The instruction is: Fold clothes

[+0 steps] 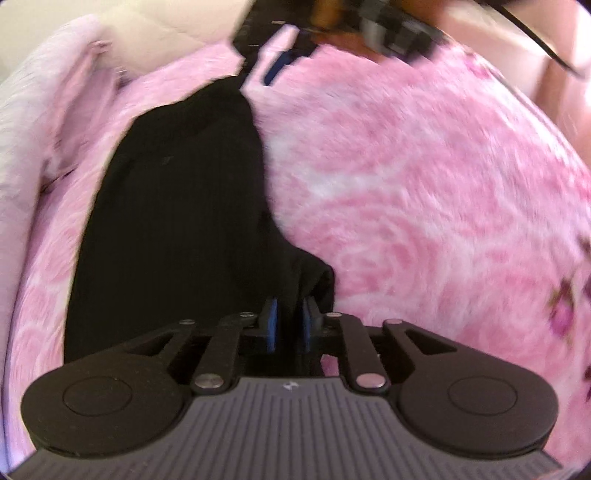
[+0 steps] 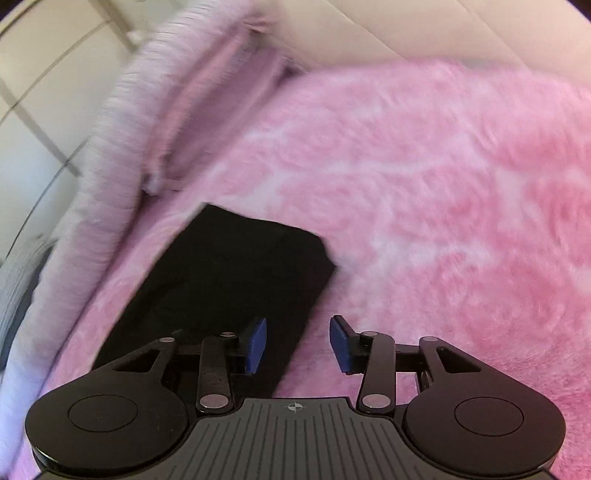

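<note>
A black garment (image 1: 177, 206) lies flat as a long folded strip on a fuzzy pink blanket (image 1: 424, 184). My left gripper (image 1: 289, 325) is at its near right corner. The blue pads stand close together with a bunched bit of the black cloth pulled up between them. My right gripper (image 1: 262, 70) shows blurred at the top of the left wrist view, beside the garment's far end. In the right wrist view the right gripper (image 2: 298, 345) is open with nothing between its blue pads. It hovers over the edge of the black garment (image 2: 236, 273) and the pink blanket (image 2: 424, 184).
A paler pink fluffy cover (image 2: 122, 155) is heaped along the left side of the blanket. Behind it are a cream wall (image 2: 369, 26) and pale tiles (image 2: 44, 110). A grey cloth (image 2: 14, 295) shows at the left edge. A dark cable (image 1: 535, 40) crosses the upper right.
</note>
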